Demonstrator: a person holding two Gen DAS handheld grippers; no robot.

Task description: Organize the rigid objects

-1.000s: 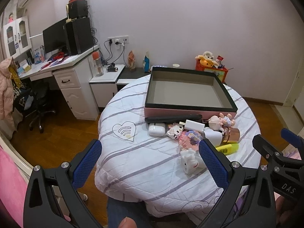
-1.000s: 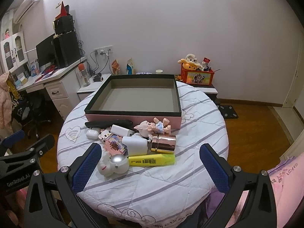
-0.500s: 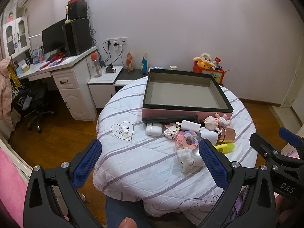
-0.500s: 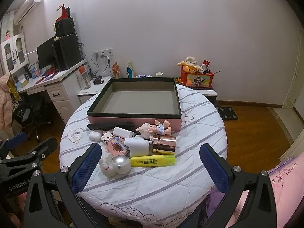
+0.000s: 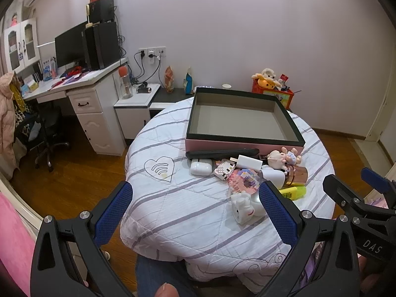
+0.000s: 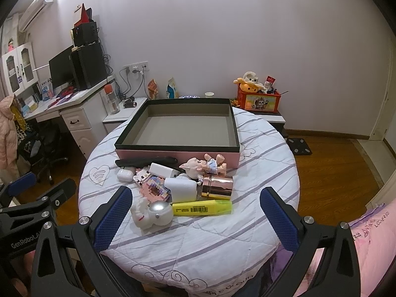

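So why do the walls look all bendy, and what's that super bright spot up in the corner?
Both wrist views use a fisheye lens, so straight lines bow and the corners go black. The right wrist view has white glare at its top left, above the air conditioner. The toys by the box stay sharp in both views.

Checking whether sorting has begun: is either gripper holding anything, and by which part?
Nothing is held. The left gripper and right gripper are both open and short of the items on the table.
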